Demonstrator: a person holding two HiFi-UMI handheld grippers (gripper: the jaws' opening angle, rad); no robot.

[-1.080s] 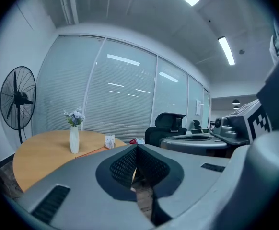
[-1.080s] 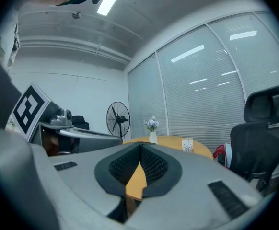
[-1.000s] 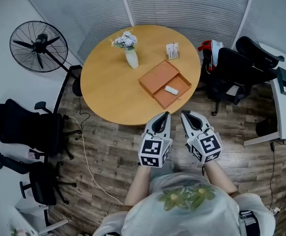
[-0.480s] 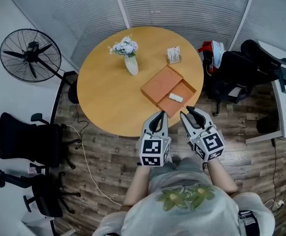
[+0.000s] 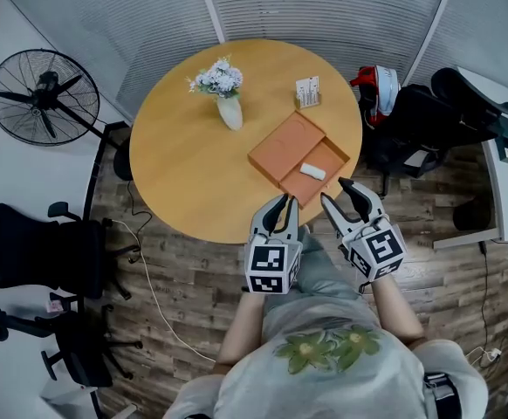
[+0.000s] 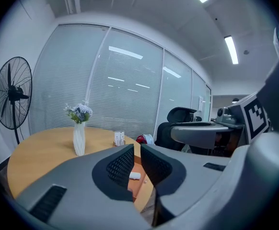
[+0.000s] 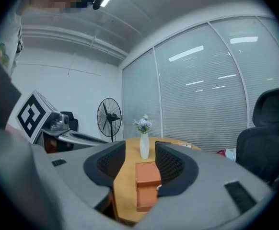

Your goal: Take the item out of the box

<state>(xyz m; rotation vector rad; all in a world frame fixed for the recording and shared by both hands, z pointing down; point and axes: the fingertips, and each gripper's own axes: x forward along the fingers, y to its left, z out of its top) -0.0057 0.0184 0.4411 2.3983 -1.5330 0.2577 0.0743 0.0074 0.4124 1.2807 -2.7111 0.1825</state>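
Observation:
An orange box (image 5: pixel 285 147) lies on the round wooden table (image 5: pixel 184 164), right of centre. Its drawer is pulled out toward me, and a small white item (image 5: pixel 313 171) lies in it. Both grippers hover at the table's near edge, short of the box and touching nothing. My left gripper (image 5: pixel 282 206) has its jaws together with only a slit between them; the white item (image 6: pixel 135 176) shows through that slit. My right gripper (image 5: pixel 342 192) is opening, its jaws spread with nothing between them. The box (image 7: pixel 146 174) lies straight ahead of it.
A white vase of flowers (image 5: pixel 228 103) and a small card holder (image 5: pixel 306 92) stand farther back on the table. A floor fan (image 5: pixel 40 94) is at the left. Black office chairs stand at the left (image 5: pixel 36 243) and right (image 5: pixel 429 116). A cable crosses the wooden floor.
The person has stepped closer, so both grippers now reach the table's near edge by the drawer. The right gripper's jaws have spread apart; the left jaws look the same.

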